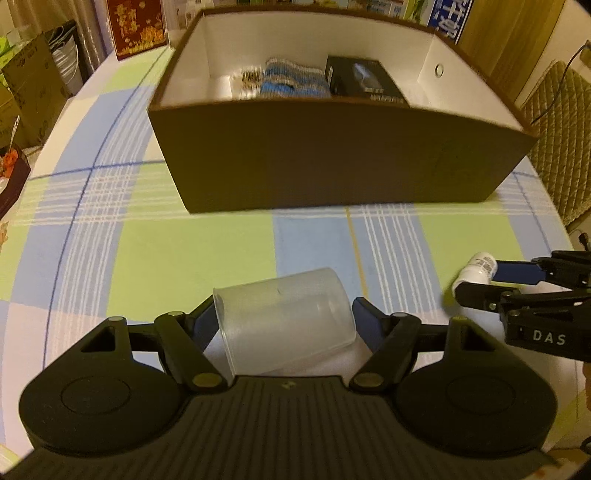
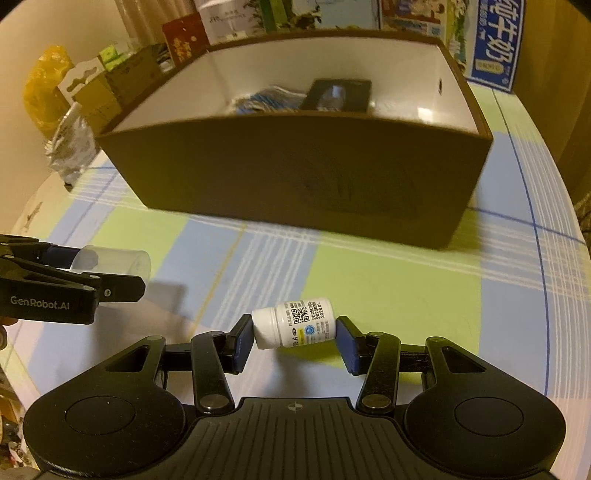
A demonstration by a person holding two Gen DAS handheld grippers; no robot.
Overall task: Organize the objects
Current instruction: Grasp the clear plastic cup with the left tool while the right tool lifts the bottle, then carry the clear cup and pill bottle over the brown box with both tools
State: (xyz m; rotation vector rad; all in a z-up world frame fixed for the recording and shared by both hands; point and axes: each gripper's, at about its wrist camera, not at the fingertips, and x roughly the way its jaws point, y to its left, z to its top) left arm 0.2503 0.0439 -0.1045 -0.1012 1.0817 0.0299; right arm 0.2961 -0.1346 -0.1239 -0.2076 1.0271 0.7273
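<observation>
My left gripper (image 1: 284, 317) is shut on a clear plastic cup (image 1: 284, 321), held sideways with its rim to the left, just above the checked tablecloth. My right gripper (image 2: 295, 332) is shut on a small white pill bottle (image 2: 295, 323), pinched end to end with its cap on the left. Each gripper shows in the other's view: the right gripper (image 1: 476, 282) with the bottle (image 1: 476, 271) at the right edge, the left gripper (image 2: 107, 273) with the cup (image 2: 114, 264) at the left edge. Ahead stands a brown open-topped box (image 1: 332, 158), also (image 2: 303, 173).
Inside the box lie a black carton (image 1: 364, 79), a blue-and-white bundle (image 1: 291, 79) and a white item (image 1: 221, 86). Cartons and a red box (image 1: 138, 26) crowd the table's far edge. A quilted chair back (image 1: 561, 147) stands to the right. Bags (image 2: 48, 85) sit off the left side.
</observation>
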